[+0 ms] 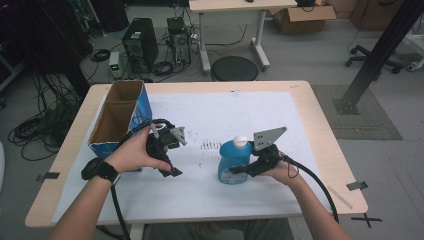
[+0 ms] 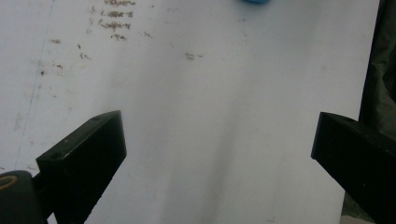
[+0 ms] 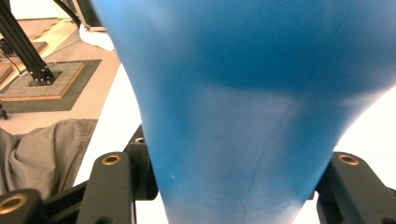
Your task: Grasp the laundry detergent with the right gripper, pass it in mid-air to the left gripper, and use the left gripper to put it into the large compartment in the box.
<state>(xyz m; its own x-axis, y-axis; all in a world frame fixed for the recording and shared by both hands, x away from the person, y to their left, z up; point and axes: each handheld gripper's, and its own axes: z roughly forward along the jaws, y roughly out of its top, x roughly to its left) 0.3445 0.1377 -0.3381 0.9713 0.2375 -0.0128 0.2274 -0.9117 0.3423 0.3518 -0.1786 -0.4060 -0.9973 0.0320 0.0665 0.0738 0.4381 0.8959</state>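
My right gripper [image 1: 239, 170] clamps the blue bottle [image 1: 234, 161], which stands on the white sheet [image 1: 215, 115] at five o'clock from centre. I should lift straight up, keeping it upright. My left gripper [image 1: 170, 160] waits open at nine o'clock.

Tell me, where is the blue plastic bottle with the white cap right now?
In the high view the blue plastic bottle with the white cap stands upright on the white sheet, right of centre, clamped in the right gripper, well apart from the blue cardboard box at left.

A blue bottle [image 1: 234, 162] with a white cap is seen upright, well right of the cardboard box [image 1: 120, 117].
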